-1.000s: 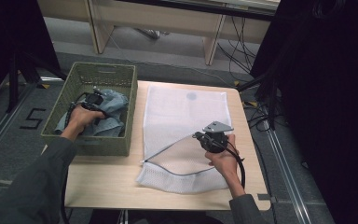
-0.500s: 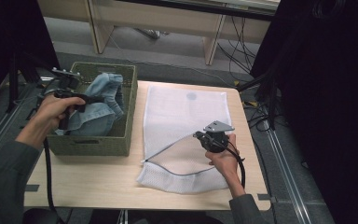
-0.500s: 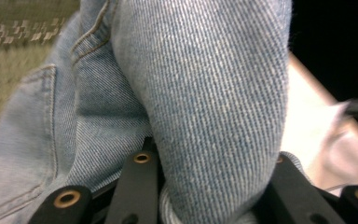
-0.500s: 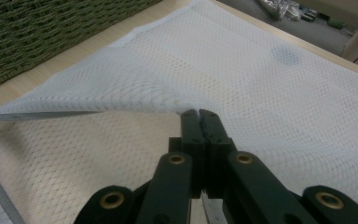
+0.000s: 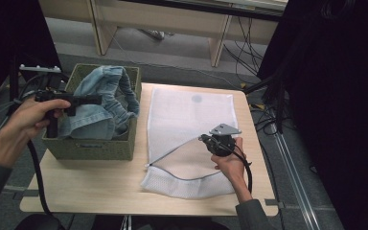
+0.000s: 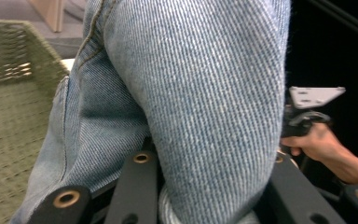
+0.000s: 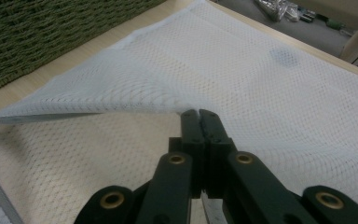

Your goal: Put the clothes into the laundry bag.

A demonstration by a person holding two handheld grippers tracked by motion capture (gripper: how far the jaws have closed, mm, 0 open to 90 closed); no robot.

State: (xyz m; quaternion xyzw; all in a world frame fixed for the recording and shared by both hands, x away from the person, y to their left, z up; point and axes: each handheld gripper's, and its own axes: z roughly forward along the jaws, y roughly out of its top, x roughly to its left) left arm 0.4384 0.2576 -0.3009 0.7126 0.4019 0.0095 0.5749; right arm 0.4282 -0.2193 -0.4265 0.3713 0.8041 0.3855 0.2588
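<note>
Light blue jeans hang half out of the green woven basket at the table's left. My left gripper is shut on the jeans and holds them up above the basket. A white mesh laundry bag lies flat on the table's middle. My right gripper is shut on the upper edge of the bag's open mouth and lifts it off the lower layer. The right gripper's jaws are pressed together on the mesh.
The wooden table has bare room in front of the basket. Beyond the table stand desk legs and cables on the floor. A dark curtain stands at the right. The basket wall lies left of the bag.
The left gripper has pulled the jeans up out of the basket and toward the person. The right gripper keeps holding the bag's mouth open in the same place.
</note>
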